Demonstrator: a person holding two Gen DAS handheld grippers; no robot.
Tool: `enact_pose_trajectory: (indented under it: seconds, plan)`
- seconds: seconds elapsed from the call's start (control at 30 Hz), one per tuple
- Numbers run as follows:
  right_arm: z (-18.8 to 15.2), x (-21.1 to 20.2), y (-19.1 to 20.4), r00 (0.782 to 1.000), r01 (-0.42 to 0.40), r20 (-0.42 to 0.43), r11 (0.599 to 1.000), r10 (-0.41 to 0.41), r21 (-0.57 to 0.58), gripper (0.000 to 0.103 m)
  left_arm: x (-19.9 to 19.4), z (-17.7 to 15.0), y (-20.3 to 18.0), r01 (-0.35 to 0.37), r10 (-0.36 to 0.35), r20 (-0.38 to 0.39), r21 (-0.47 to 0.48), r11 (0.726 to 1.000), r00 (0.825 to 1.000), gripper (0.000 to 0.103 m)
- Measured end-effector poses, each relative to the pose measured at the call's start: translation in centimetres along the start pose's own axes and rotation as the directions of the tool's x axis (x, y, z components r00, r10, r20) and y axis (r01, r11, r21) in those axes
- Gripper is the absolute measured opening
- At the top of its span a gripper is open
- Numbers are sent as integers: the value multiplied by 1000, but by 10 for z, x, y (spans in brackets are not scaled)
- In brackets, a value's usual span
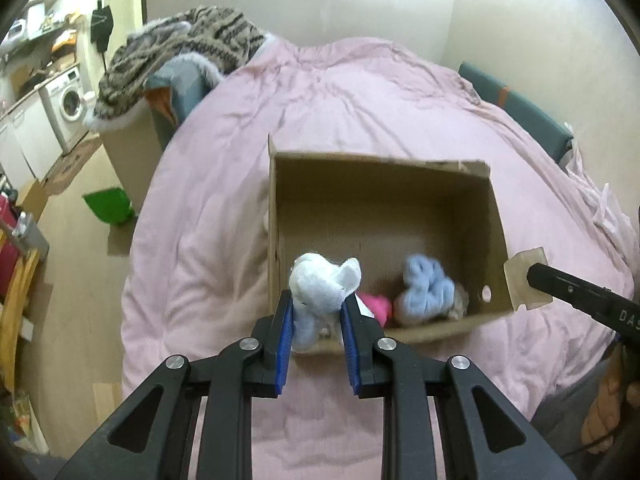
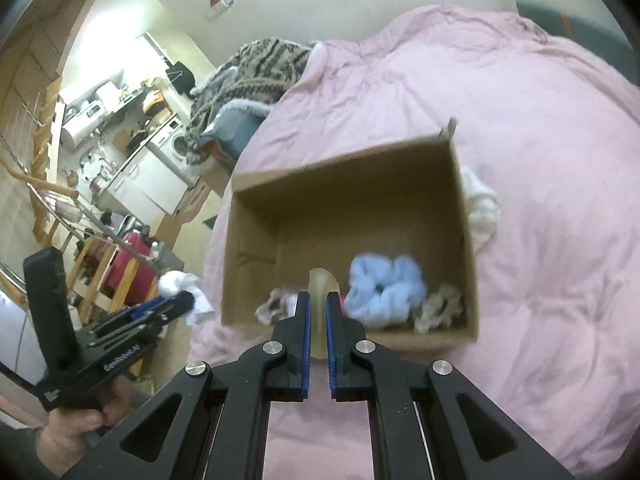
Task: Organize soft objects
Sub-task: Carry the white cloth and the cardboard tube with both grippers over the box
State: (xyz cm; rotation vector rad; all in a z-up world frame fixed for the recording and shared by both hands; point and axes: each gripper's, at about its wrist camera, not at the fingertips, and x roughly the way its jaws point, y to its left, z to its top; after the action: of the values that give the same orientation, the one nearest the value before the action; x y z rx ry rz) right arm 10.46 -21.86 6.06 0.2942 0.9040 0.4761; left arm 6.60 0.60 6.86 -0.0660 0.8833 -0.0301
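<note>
Our left tongs [image 1: 316, 312] grip a pale blue plush toy [image 1: 320, 292] over the open brown cardboard box [image 1: 496, 216], at its 7 o'clock corner; releasing early could drop it on the pink quilted bed [image 1: 224, 184]. At 5 o'clock inside lies a light blue fluffy scrunchie [image 1: 426, 286]. Our right tongs [image 2: 318, 316] pinch a translucent yellowish soft piece [image 2: 322, 284]; being thin, it may slip from them.
</note>
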Motion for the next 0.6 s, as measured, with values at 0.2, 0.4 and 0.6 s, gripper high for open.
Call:
enact_pose_trajectory:
  seconds: [0.2, 0.4, 0.6]
  plan:
    - [19, 6, -14, 998, 27, 52, 1000, -27, -2, 9, 20, 24, -2, -7, 6, 52, 19, 1000, 999, 21]
    - [13, 30, -42, 998, 68, -16, 995, -67, 75, 9, 50, 15, 9, 70, -71, -7, -43, 997, 997, 21]
    - [14, 34, -55, 996, 84, -3, 990, -84, 115, 9, 58, 13, 7, 53, -53, 13, -6, 999, 999, 21]
